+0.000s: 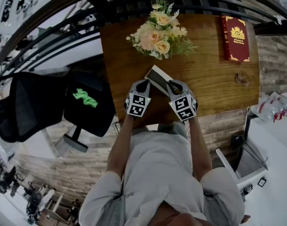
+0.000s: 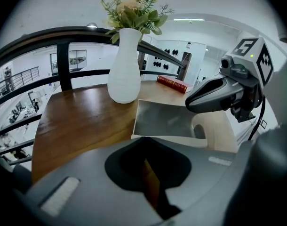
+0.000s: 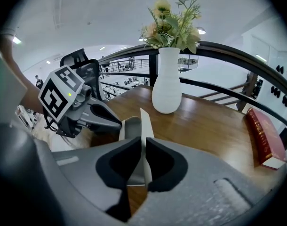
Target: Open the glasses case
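Nearest the person, at the front edge of the wooden table [image 1: 204,79], both tongs meet on the glasses case [image 1: 157,78]. The left gripper [image 1: 142,83] has its jaws drawn nearly together, tips at the case's left end. The right gripper [image 1: 174,84] pinches the lid [image 3: 144,121], a thin cream flap standing upright with its grey lining facing left. The cream base [image 2: 214,131] lies flat beneath; what is in it cannot be made out. Beyond the case stands a white vase [image 2: 123,69] holding peach and cream roses [image 1: 160,34] with greenery. A red book [image 1: 235,38] lies at the far right corner, by the dark railing [image 1: 190,6].
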`<state>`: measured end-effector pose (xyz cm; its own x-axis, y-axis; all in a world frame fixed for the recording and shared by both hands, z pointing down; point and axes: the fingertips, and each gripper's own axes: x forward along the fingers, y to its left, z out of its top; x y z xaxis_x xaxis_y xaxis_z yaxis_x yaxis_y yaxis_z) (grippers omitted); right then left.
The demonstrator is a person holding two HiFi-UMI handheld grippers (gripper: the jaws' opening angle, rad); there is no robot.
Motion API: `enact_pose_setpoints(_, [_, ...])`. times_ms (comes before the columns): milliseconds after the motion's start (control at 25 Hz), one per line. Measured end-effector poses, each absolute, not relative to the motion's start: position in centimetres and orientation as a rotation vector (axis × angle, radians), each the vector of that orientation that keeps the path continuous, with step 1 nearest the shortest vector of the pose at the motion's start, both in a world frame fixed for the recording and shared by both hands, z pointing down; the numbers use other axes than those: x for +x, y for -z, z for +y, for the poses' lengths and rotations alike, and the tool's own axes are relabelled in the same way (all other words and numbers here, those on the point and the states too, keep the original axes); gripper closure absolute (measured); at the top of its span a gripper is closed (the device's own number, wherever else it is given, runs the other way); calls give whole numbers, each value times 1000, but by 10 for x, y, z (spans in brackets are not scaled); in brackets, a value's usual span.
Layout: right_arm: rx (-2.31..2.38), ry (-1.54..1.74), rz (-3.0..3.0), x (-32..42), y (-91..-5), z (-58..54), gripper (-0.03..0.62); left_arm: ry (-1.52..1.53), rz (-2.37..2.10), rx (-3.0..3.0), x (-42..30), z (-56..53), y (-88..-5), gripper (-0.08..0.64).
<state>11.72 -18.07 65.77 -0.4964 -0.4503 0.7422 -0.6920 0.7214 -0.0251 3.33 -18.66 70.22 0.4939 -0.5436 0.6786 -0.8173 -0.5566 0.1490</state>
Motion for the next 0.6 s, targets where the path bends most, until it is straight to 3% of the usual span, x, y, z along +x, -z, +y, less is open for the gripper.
enact_pose_setpoints(600, [905,-424,-2175,127,-656,-195,566,-815,-1117,2287,32,-186,-700,540])
